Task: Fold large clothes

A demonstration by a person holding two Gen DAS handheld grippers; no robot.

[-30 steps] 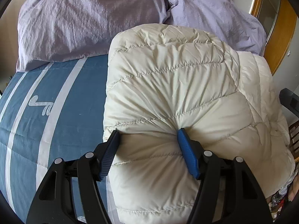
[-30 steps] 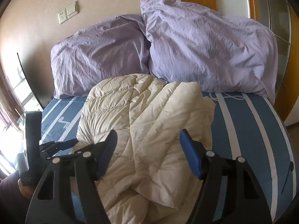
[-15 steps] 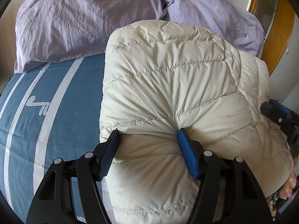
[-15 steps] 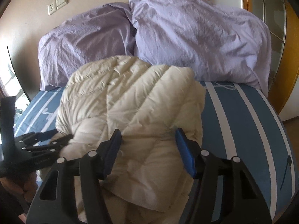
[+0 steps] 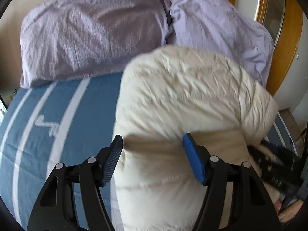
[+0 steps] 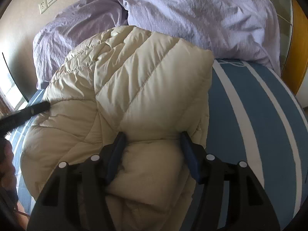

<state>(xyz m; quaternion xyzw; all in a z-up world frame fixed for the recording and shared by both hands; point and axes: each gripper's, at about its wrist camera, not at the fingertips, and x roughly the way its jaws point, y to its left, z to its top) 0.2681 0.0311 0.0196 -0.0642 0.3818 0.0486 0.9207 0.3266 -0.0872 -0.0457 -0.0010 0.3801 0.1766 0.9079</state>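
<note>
A cream quilted down jacket (image 5: 182, 96) lies bunched on the blue striped bed cover (image 5: 57, 125). My left gripper (image 5: 153, 152) is shut on a thick fold at the jacket's near left side, its blue pads sunk into the padding. In the right wrist view the same jacket (image 6: 134, 77) fills the middle, and my right gripper (image 6: 152, 144) grips a puffy fold at its near right side, pads denting the fabric. Each gripper shows at the edge of the other's view: the right gripper (image 5: 275, 165) low right, the left gripper (image 6: 25, 113) at the left.
Two lilac pillows (image 6: 192, 19) lean against the wall behind the jacket. The bed cover (image 6: 250, 115) lies bare to the jacket's right. A wall socket and switch (image 6: 48, 2) sit up left. A wooden-framed cabinet (image 5: 288, 57) stands beside the bed on the right.
My right gripper dropped onto the jacket and its jaws narrowed around a fold. The left gripper kept its hold and rose a little, lifting its side of the jacket.
</note>
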